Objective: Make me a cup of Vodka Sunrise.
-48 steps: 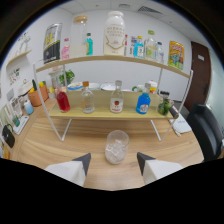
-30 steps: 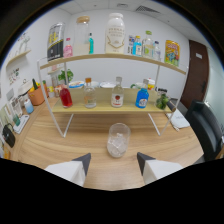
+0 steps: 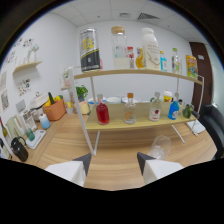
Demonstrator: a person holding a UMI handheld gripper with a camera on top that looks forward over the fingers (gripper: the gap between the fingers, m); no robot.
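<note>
**White fingers spread, glass off to the right**

White fingers of the gripper [image 3: 114,161] stand spread at the bottom of the gripper view, with nothing between them but bare wooden table [image 3: 117,150]. Each ends in a dark triangular tip.

Just beyond the right finger, a little to its right, an empty clear glass [image 3: 161,146] stands on the table, apart from the finger and outside the gap.

Ahead of the fingers rises a two-level rack [image 3: 137,73] with white legs and wooden boards. On the lower board, from left to right, stand a bottle of red liquid [image 3: 102,112], a clear bottle with an orange cap [image 3: 130,110], a clear bottle with a red label [image 3: 155,109], a blue bottle [image 3: 173,108] and something green [image 3: 187,111] at the far end. The red bottle lies almost straight beyond the left finger.

On the upper board stand a dark can-like container [image 3: 88,50], a tall clear jar [image 3: 119,48], a white bottle [image 3: 149,49], and several smaller bottles and a yellow packet toward the right end; their labels cannot be read.

Left of the rack, an orange pot [image 3: 54,109] holds yellow and dark things, with a potted plant [image 3: 81,93] behind it. Nearer, at the table's left edge, are small containers and a black kettle-like item [image 3: 19,149]. A small wall shelf [image 3: 29,65] hangs above them. A dark door [image 3: 205,65] stands at the far right.
</note>
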